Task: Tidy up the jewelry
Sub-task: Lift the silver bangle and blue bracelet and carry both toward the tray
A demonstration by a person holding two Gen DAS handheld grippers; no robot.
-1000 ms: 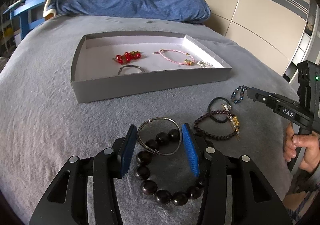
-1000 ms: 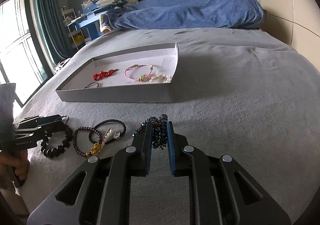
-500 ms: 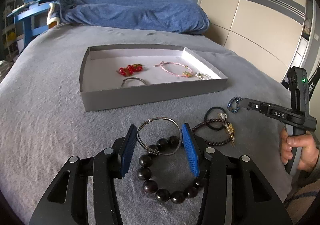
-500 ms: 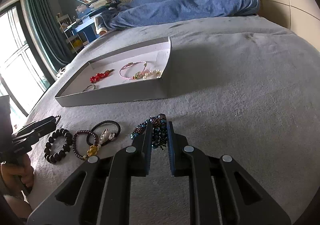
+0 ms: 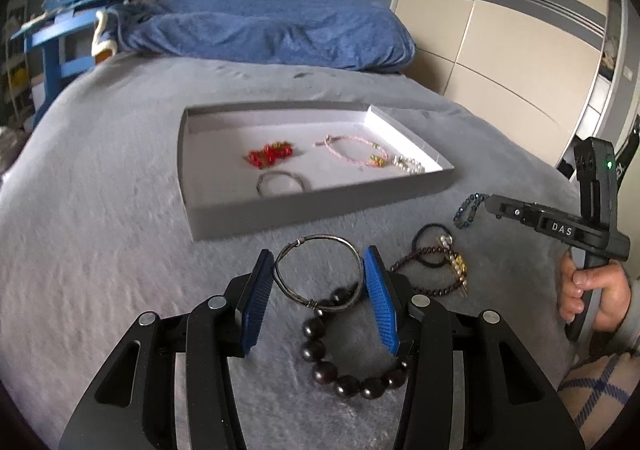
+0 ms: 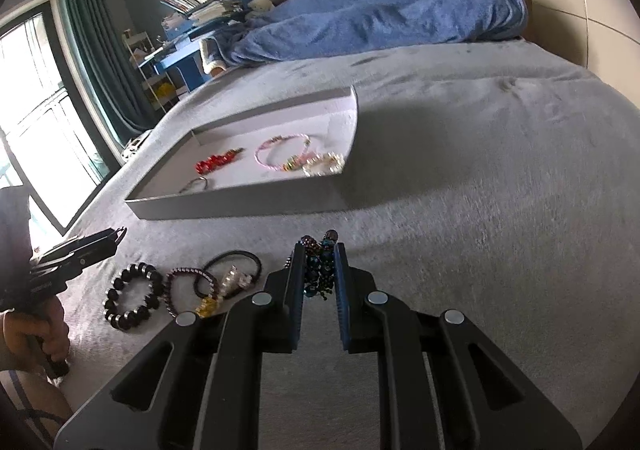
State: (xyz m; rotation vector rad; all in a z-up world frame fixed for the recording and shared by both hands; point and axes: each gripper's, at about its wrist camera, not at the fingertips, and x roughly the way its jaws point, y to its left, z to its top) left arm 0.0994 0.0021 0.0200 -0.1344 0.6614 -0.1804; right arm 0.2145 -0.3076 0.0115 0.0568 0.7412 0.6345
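Nearest, the left gripper (image 5: 318,282) holds a silver bangle (image 5: 318,271) between wide-spread jaws above a dark bead bracelet (image 5: 352,354) on the grey bed (image 5: 100,250). The right gripper (image 6: 318,270) is pinched on a blue bead bracelet (image 6: 320,264). Farther off, the grey tray (image 5: 304,206) contains a metal ring (image 5: 280,183), red beads (image 5: 269,155), a pink bracelet (image 5: 354,150) and pearls (image 5: 409,164).

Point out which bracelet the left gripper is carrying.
The thin silver wire bangle, spanning the left gripper's blue pads. Unlike the big dark bead bracelet and the small-bead one, it is off the blanket.
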